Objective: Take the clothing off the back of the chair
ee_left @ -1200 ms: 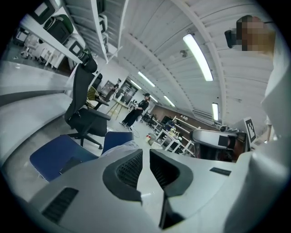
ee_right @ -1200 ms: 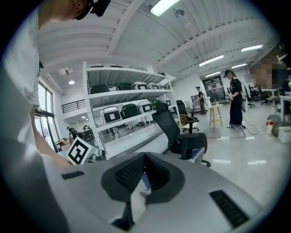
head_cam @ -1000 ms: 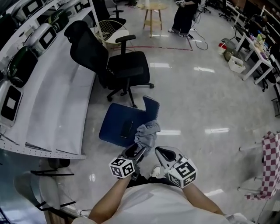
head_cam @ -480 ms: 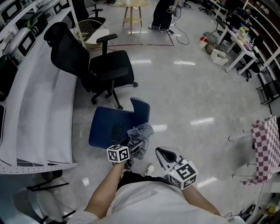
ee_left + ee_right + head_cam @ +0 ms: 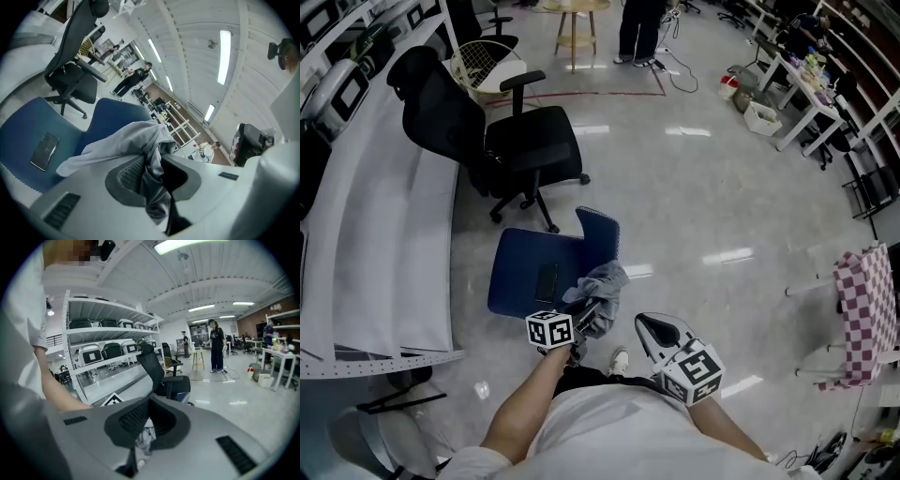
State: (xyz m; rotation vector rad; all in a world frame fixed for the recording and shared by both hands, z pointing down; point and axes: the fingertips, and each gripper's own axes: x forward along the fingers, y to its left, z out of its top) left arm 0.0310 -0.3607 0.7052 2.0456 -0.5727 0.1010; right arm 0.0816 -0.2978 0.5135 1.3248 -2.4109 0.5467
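Note:
A blue chair (image 5: 525,267) stands just ahead of me, its low backrest (image 5: 600,230) bare. A crumpled grey garment (image 5: 603,283) hangs off the seat's near right corner. My left gripper (image 5: 589,317) has its jaws closing, and their pads pinch a fold of the garment (image 5: 131,140). In the left gripper view the cloth runs down between the pads of that gripper (image 5: 154,176). My right gripper (image 5: 650,327) hovers just right of the garment, shut with nothing in it. Through the right gripper (image 5: 140,432) a scrap of grey cloth (image 5: 144,440) shows behind.
A dark phone (image 5: 547,280) lies on the blue seat. A black office chair (image 5: 525,141) stands beyond it. White shelving (image 5: 384,234) runs along the left. A red-checked cloth (image 5: 862,314) hangs at the right. A person (image 5: 637,28) stands far off beside a stool (image 5: 572,23).
My left gripper has sunk toward the seat's near edge, with the grey garment at its jaws throughout. The right gripper has stayed where it was.

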